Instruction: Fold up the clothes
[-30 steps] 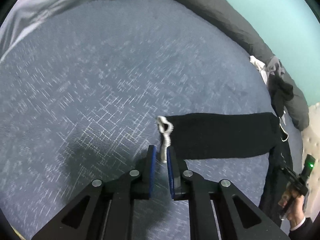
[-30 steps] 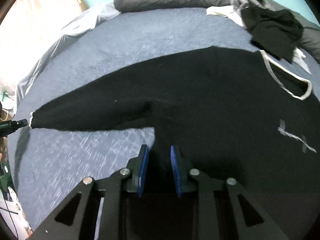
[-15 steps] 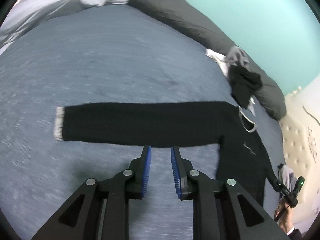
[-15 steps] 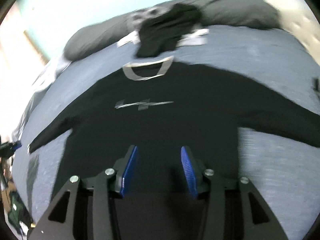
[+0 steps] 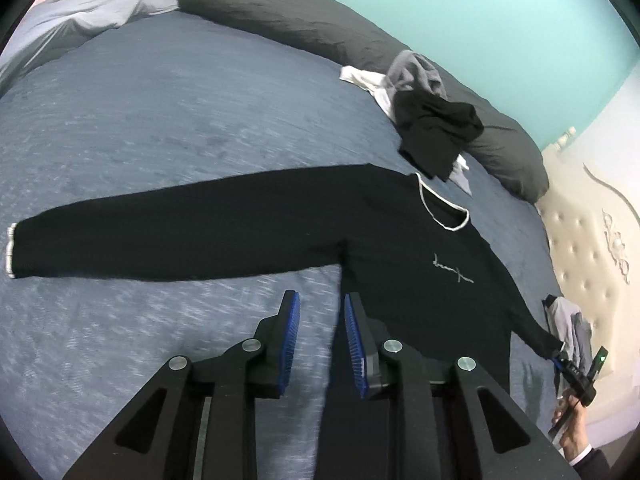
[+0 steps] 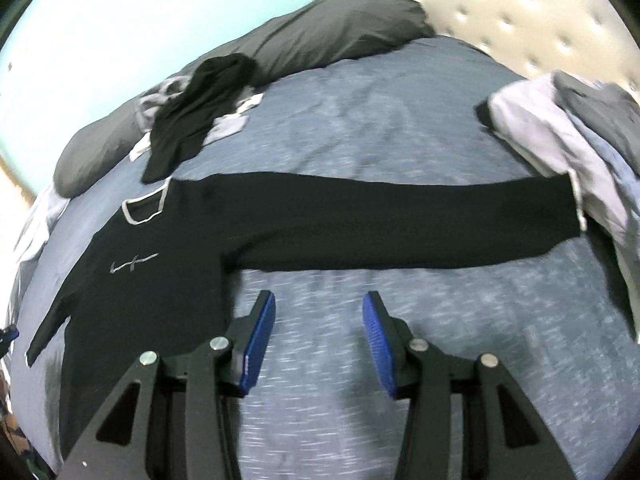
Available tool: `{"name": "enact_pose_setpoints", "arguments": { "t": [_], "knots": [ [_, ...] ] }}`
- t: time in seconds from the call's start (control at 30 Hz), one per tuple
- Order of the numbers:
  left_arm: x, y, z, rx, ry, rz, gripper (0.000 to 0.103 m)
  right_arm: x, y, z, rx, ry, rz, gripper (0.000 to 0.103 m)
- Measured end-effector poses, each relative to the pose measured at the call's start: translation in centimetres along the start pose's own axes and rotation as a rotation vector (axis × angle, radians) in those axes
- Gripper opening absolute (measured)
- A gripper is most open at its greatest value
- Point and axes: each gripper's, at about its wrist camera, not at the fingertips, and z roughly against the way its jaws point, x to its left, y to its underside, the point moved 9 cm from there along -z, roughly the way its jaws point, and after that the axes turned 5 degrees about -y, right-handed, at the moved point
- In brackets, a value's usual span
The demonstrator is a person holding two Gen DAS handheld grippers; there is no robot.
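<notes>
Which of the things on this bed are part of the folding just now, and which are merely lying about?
In the job: black sweater, left gripper, right gripper.

Lying about: crumpled black garment, long dark pillow, pale clothes heap.

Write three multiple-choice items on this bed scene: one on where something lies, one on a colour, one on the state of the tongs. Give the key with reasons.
1. Where does the crumpled black garment lie?
A. beyond the sweater's collar, by the long grey pillow
B. on a sleeve cuff
C. between the tongs

2. What colour is the trim on the black sweater neckline?
A. red
B. white
C. green

3. How do the right tongs stand?
A. shut on a sleeve
B. shut on nothing
C. open, holding nothing

Key: A, it sits past the collar against the pillow; B, a pale white band rims the neck; C, bare bedspread shows between the blue pads.
</notes>
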Motion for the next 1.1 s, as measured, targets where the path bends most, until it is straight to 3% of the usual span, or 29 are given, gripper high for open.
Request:
{"name": "enact_pose_setpoints", "arguments": {
  "t": [0.27, 0.6, 0.73, 0.8, 1.1],
  "knots": [
    [-4.1, 2.3, -3.5, 0.035, 0.022, -0.037, 0.028, -6.8, -0.7, 0.5, -0.015, 0.055, -0.115, 0.047],
    [-6.1, 4.9, -8.0, 0.093, 0.022, -0.057, 0.028, -15.5, -1.4, 0.8, -0.047, 0.161, -0.259, 0.055],
    [-6.7, 5.4, -9.0, 0.1, 0.022, -0.062, 0.028, -16.9, -1.4, 0.7, -0.059, 0.194, -0.267, 0.059],
    [-7.1, 5.5, -9.3, 0.099, 0.024, -0.068, 0.028, -17.5, -1.3, 0.7, -0.073, 0.211, -0.276, 0.067],
    [-8.8, 5.8, -9.7, 0.086, 0.036, -0.111, 0.028, -20.7, -1.5, -0.7, -0.092, 0.325, -0.36, 0.068]
  ]
}}
